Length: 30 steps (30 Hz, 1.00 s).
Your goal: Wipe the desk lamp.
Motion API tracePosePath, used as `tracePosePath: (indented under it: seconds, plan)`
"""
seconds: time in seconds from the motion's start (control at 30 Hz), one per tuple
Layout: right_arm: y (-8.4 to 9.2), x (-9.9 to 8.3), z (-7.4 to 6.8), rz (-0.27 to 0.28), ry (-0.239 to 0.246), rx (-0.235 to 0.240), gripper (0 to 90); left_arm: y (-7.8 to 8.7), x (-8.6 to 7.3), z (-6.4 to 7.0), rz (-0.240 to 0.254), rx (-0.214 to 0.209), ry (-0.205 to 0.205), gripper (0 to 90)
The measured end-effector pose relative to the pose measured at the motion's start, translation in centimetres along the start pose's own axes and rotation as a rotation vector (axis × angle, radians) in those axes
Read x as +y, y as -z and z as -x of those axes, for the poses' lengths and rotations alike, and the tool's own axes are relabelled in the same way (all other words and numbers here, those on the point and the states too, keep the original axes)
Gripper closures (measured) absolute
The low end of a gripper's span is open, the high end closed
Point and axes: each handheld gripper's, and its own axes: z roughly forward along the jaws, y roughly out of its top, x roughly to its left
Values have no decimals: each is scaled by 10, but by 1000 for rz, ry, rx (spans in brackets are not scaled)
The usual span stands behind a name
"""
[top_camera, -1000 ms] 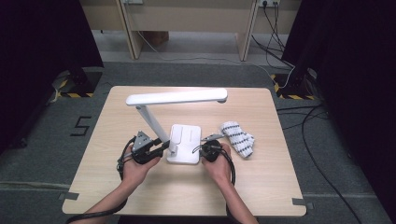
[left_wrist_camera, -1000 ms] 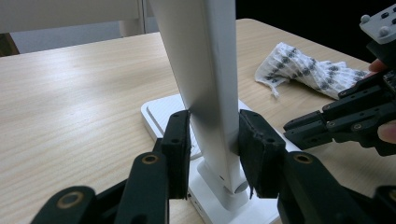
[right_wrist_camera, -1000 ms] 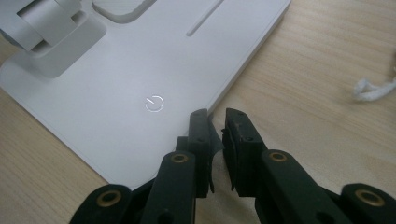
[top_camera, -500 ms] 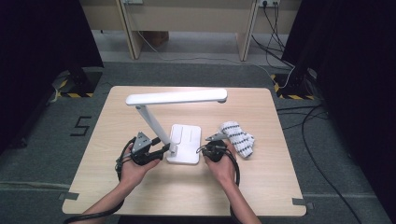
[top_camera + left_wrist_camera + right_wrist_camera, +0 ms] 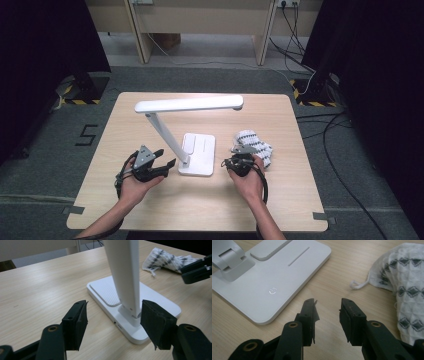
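White plastic: your desk lamp (image 5: 192, 145) stands mid-tabletop (image 5: 100, 130), flat base, slanted stem.
Left gripper (image 5: 113, 315): fingers spread, released; the stem foot rises just ahead between them (nearer the one at that view's right).
Right gripper (image 5: 327, 312): fingers apart, grasping nothing, over bare wood between base and cloth.
Cloth (image 5: 252, 145): soft, crumpled, white with dark diamonds, touching nothing you hold.

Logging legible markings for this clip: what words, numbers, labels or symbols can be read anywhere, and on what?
"5": dark figure on the grey floor left of the table.
Circular power-style symbol, no letters: on the white lamp base.
Cloth: diamond pattern only, no text.
Nothing else readable.
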Motion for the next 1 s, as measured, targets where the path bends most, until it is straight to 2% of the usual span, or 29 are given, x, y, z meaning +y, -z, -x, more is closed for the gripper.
tracePosePath:
  seconds: [0.53,0.8,1.0]
  plan:
    - [27,-12,19,51,-26,-39,638,16,-15,-12,-2,35,27,363]
    - [39,-22,25,60,-38,-57,633,23,-19,-15,8,47,39,360]
    - [46,-31,29,66,-53,-67,632,31,-28,-23,5,67,56,356]
